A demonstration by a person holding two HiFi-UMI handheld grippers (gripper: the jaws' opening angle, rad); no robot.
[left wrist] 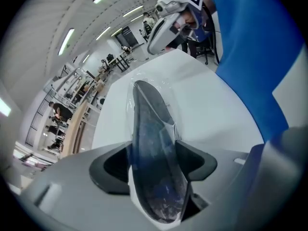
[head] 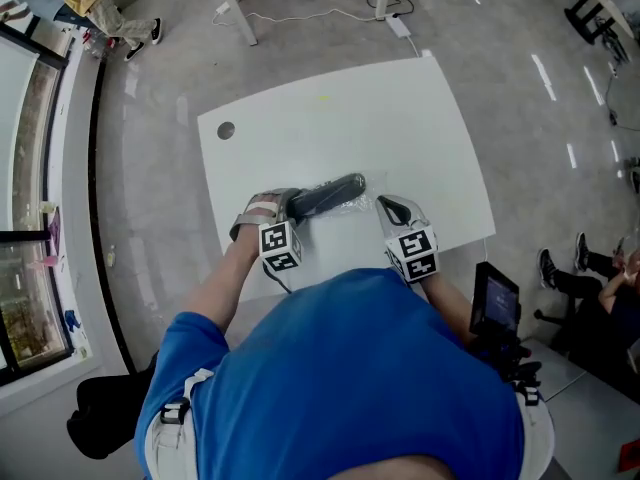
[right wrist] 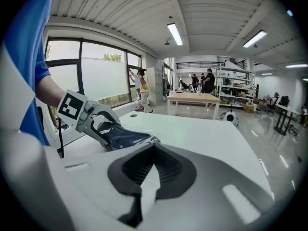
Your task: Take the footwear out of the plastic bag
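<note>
The footwear [head: 325, 198], a dark flat piece inside the clear plastic bag [head: 357, 206], lies on the white counter [head: 400, 118] just in front of you. Its long axis runs across your body from left to right, and the right end is angled slightly away from you. Your left tongs [head: 292, 208] are clamped on its left end. In the left gripper view the dark sole stands on edge between the two pads with film wrapped around it, and both pads bear against its sides. It stretches straight away along the line the tongs point, toward your other hand.

Your right tongs [head: 385, 206] are closed together, with their tips right at the crinkled end of the bag beyond the footwear's far end. In the right gripper view that crumpled film sits just past the tips (I can't tell whether a fold of it is caught between them).

So the piece spans the gap between your two hands, the left on the footwear and the right at the bag's loose end. My judgement is that the footwear has to slide out along that same left-to-right line, and the film under the left pads may drag with it.
</note>
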